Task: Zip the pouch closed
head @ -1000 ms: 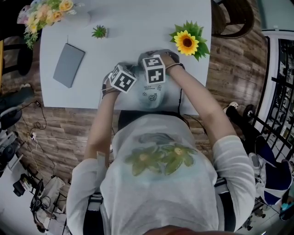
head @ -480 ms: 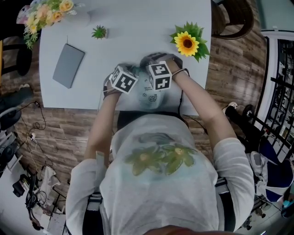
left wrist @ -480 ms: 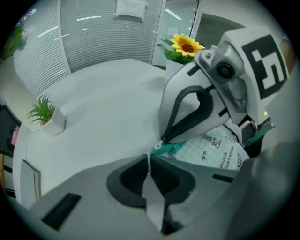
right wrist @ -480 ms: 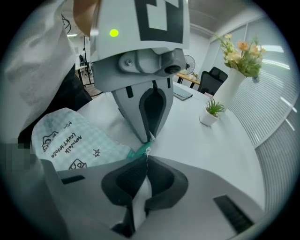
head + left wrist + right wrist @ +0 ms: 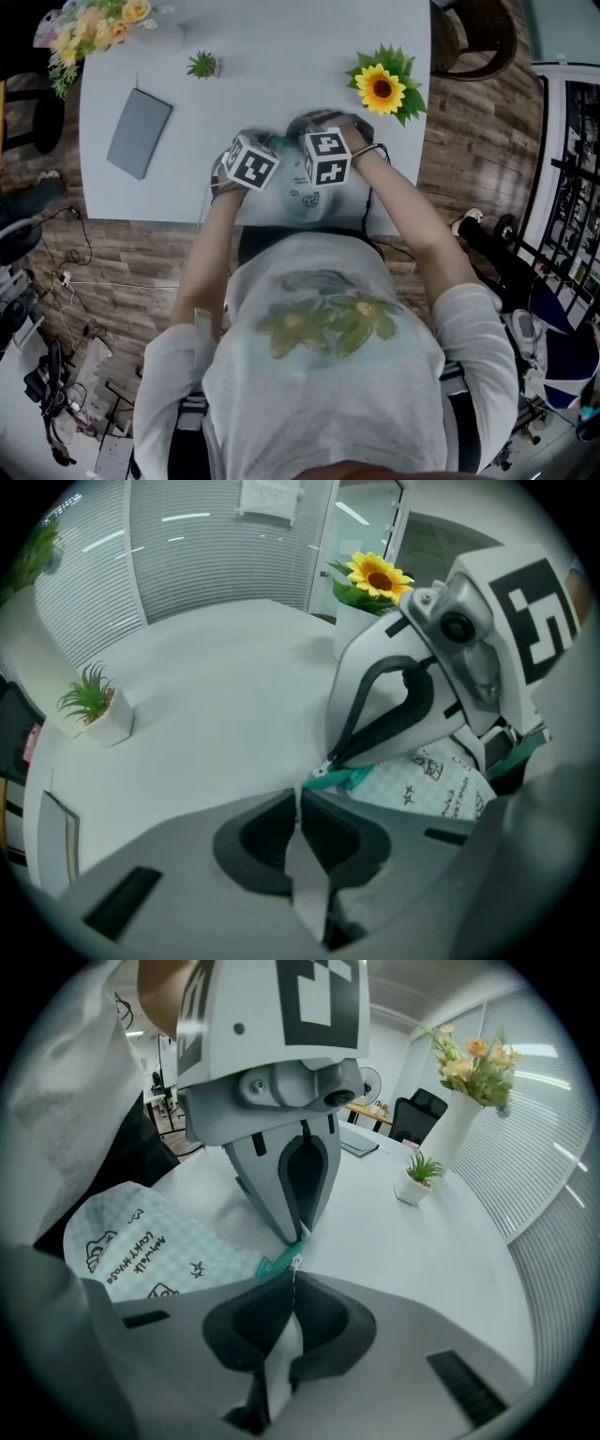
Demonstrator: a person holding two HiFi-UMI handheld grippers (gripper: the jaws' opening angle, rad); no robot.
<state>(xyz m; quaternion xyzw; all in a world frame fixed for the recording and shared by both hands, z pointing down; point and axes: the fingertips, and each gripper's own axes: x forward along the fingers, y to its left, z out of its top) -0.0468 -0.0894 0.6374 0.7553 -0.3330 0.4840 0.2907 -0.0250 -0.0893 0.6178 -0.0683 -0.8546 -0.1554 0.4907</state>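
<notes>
— Anything new since a second ago?

— Barely. A slight shift of the marker cube (image 5: 326, 156) on the right gripper (image 5: 294, 1277), rightward and nearer the body in the head view, then nothing over the last half second. No shift worth a mention on the left gripper (image 5: 298, 797).

— And the jaws?

— Pressed together on both. On the right, nipped onto what looks like a small silvery zipper pull (image 5: 296, 1261), right at the tips. On the left, clamped on the teal zip end (image 5: 339, 778), just beside that pull, with the tips of the two grippers almost touching.

— Whereabouts of the pouch (image 5: 141, 1241)?

— Flat on the white table (image 5: 262, 56), at its near edge, under both grippers. Checked mint-and-white fabric with small prints, trailing off from the pinched teal end.

— Meaning for the task?

— Probably no zip travel yet, only a settling of the grip. Seems set up for the stroke: left as anchor, right ready to draw the pull along the teeth. Cannot tell from here whether open or shut along the rest of the zip.

— Watch-outs?

— Thin pull, easy to lose. Keep the anchor firm and draw straight along the track.
</notes>
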